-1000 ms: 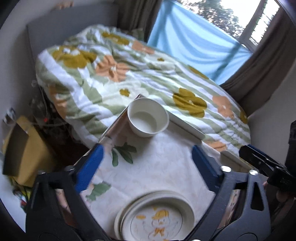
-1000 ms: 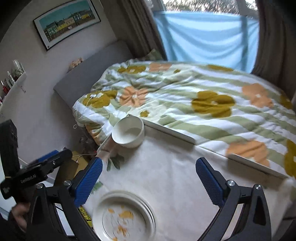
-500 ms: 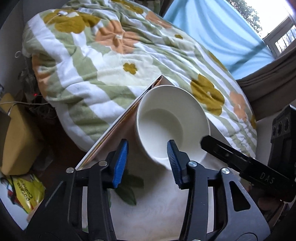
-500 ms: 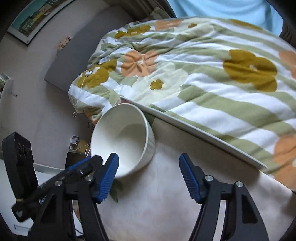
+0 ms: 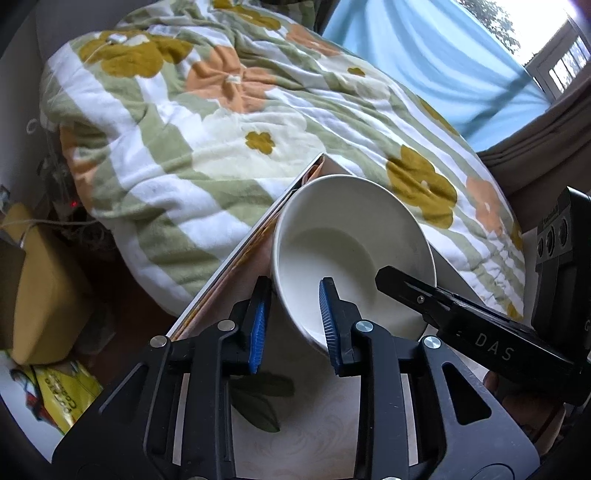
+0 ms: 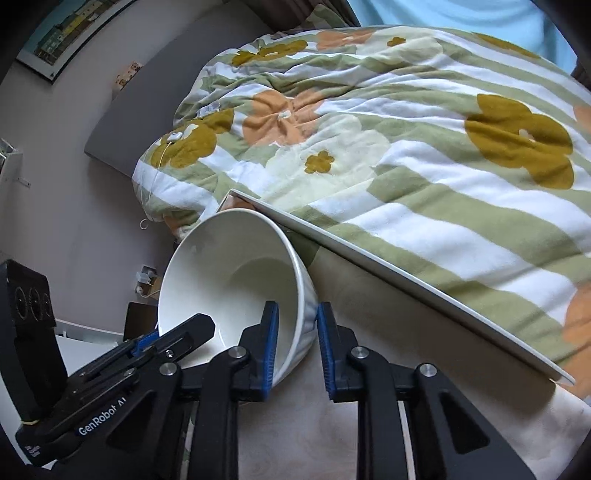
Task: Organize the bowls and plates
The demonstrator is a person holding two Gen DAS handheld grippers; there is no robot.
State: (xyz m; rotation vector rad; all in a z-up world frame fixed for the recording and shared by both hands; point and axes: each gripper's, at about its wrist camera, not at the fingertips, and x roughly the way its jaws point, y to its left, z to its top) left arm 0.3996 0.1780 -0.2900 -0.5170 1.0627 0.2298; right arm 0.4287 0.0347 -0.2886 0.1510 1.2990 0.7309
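A white bowl [image 5: 351, 240] [image 6: 236, 273] stands at the far left corner of the table [image 5: 314, 424], which wears a pale cloth with a leaf print. My left gripper [image 5: 293, 295] straddles the bowl's near left rim, one blue pad outside and one inside. Its jaws are closing and the pads press on the wall. My right gripper [image 6: 296, 317] is closing on the near right rim the same way, with the ribbed wall pinched between its pads. Each wrist view also shows the other gripper's black fingers [image 5: 443, 310] [image 6: 177, 332] at the bowl.
A bed with a striped, flowered quilt [image 5: 221, 110] [image 6: 424, 147] lies right behind the table's raised white edge [image 6: 406, 280]. Left of the table, a yellow-brown box [image 5: 40, 280] and a printed packet [image 5: 55, 391] sit low by the floor. A framed picture [image 6: 66, 33] hangs on the wall.
Both grippers dropped forward from above the table to the bowl and narrowed from wide open to a grip on its rim. The stacked plates have slid out of both views.
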